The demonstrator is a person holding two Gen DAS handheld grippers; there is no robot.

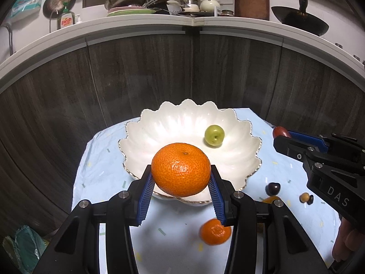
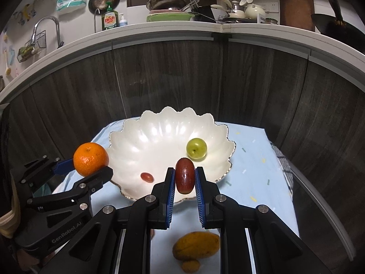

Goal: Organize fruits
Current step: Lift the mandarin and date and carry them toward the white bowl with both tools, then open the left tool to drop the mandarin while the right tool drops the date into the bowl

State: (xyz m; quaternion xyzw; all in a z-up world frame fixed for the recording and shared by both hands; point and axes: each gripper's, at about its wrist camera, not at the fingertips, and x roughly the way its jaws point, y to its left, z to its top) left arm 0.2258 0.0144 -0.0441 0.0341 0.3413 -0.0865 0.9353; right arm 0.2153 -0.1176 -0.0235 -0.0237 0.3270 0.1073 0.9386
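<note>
My left gripper (image 1: 181, 171) is shut on a large orange mandarin (image 1: 181, 169), held above the near rim of a white scalloped bowl (image 1: 159, 134). My right gripper (image 2: 184, 171) is shut on a red-brown oblong fruit (image 2: 185, 175), also over the bowl's (image 2: 148, 141) near rim. A green round fruit (image 2: 196, 148) and a small red fruit (image 2: 146, 177) lie inside the bowl. In the right wrist view the left gripper (image 2: 91, 166) with its mandarin (image 2: 91, 159) sits at the bowl's left edge. The right gripper (image 1: 282, 135) shows at the right of the left wrist view.
On the light blue cloth (image 1: 102, 159) lie a second mandarin (image 1: 215, 231), a dark cherry (image 1: 273, 188), small tan and dark pieces (image 1: 305, 198), a yellow-orange fruit (image 2: 196, 245) and a small orange one (image 2: 190, 265). Dark wood cabinet fronts (image 1: 159, 73) rise behind the table.
</note>
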